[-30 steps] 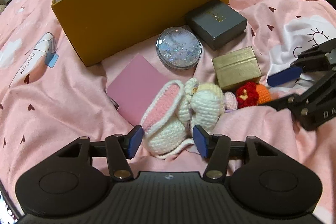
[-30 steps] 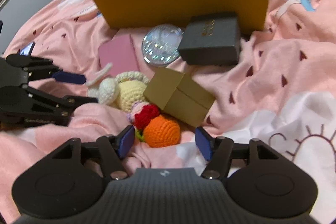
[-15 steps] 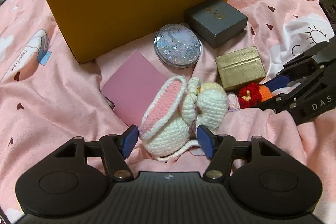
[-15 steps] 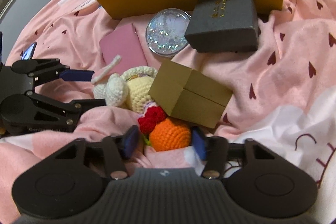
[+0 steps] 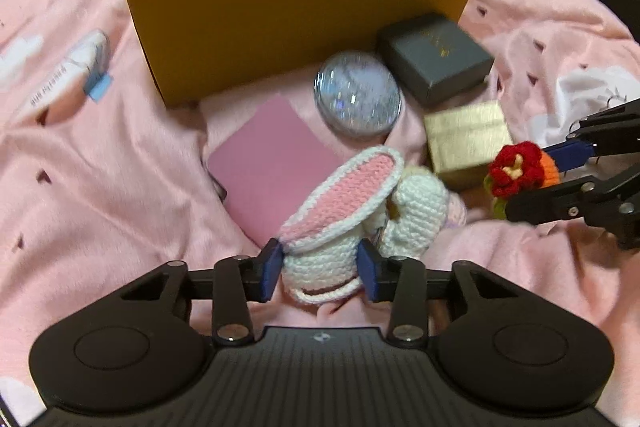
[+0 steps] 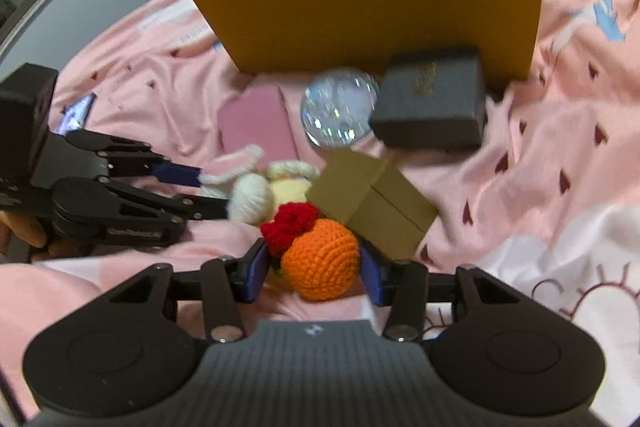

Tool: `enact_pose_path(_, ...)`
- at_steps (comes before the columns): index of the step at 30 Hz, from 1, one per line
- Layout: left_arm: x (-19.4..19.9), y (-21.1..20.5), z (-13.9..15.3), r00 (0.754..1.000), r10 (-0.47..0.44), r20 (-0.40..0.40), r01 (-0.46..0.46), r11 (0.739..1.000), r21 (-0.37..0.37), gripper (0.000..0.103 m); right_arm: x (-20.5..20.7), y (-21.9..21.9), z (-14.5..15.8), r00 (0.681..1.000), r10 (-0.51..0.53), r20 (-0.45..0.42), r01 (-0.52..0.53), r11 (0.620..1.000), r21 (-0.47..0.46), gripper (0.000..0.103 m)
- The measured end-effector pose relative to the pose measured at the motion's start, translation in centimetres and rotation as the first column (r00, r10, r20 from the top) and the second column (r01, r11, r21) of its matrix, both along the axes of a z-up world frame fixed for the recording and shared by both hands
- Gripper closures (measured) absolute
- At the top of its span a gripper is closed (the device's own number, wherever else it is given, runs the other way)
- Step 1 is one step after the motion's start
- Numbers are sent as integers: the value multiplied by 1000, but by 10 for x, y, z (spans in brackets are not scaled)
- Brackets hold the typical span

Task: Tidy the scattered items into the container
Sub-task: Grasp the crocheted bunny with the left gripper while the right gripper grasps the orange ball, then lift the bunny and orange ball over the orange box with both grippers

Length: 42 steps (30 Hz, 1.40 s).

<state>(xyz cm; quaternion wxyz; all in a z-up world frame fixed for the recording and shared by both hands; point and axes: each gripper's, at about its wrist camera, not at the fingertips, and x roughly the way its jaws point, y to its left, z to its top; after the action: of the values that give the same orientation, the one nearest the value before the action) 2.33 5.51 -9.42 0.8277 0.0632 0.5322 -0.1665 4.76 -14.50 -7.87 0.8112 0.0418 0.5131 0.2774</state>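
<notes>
- The left hand-held gripper [image 5: 320, 273] was closing, its pads pressed on the crocheted bunny [image 5: 352, 215].
- The right hand-held gripper [image 6: 314, 273] was closing around the crocheted orange [image 6: 322, 259].
- The yellow box [image 5: 296, 7] stood at twelve o'clock on the bed [image 5: 100, 167].

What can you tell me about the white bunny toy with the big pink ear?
The crochet bunny looks like soft white yarn, with one long ear lined in pink and edged white, sticking up at a slant. It lies on the pink blanket, partly over a pink card. The left tongs are closing on its lower end, blue pads on both sides. A gold box sits just behind it.
</notes>
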Motion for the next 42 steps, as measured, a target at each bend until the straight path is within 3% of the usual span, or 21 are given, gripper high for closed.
enact_pose_path(7, 6, -6, 24, 993, 39, 114, -32, 998, -58, 71, 1, -5, 40, 987, -17, 159, 17, 1000, 2, 52)
enact_pose_path(9, 10, -8, 32, 986, 59, 156, -47, 996, -79, 91, 7, -6, 43, 980, -37, 194, 44, 999, -29, 52)
enact_pose_path(10, 13, -10, 35, 983, 66, 172, -51, 994, -91, 97, 11, -7, 42, 979, -51, 198, 60, 997, -42, 52)
enact_pose_path(13, 23, -18, 36, 984, 63, 167, -42, 992, -121, 97, 21, -7, 37, 975, -86, 204, 103, 992, -76, 52)
enact_pose_path(17, 22, -22, 38, 983, 79, 164, -67, 994, -82, 96, 25, -5, 27, 973, -93, 211, 121, 985, -121, 52)
enact_pose_path(20, 22, -9, 47, 979, 172, 112, -159, 980, -116, 78, 30, -7, 21, 974, -102, 202, 131, 982, -138, 52)
enact_pose_path(24, 21, 18, 53, 946, 323, -8, -319, 931, -176, 51, 35, -9, 24, 972, -120, 203, 148, 980, -130, 52)
enact_pose_path(26, 19, 26, 51, 926, 374, -52, -377, 908, -183, 49, 33, -7, 25, 968, -121, 218, 150, 981, -126, 52)
enact_pose_path(32, 17, 33, 30, 882, 413, -226, -462, 854, -238, 41, 26, -7, 15, 968, -141, 207, 167, 979, -119, 51)
enact_pose_path(36, 20, 31, 14, 849, 446, -283, -512, 826, -235, 39, 22, -9, 11, 966, -154, 206, 180, 977, -113, 51)
enact_pose_path(42, 25, 35, -7, 790, 479, -383, -598, 740, -307, 38, 22, -8, 9, 968, -140, 208, 166, 979, -115, 51)
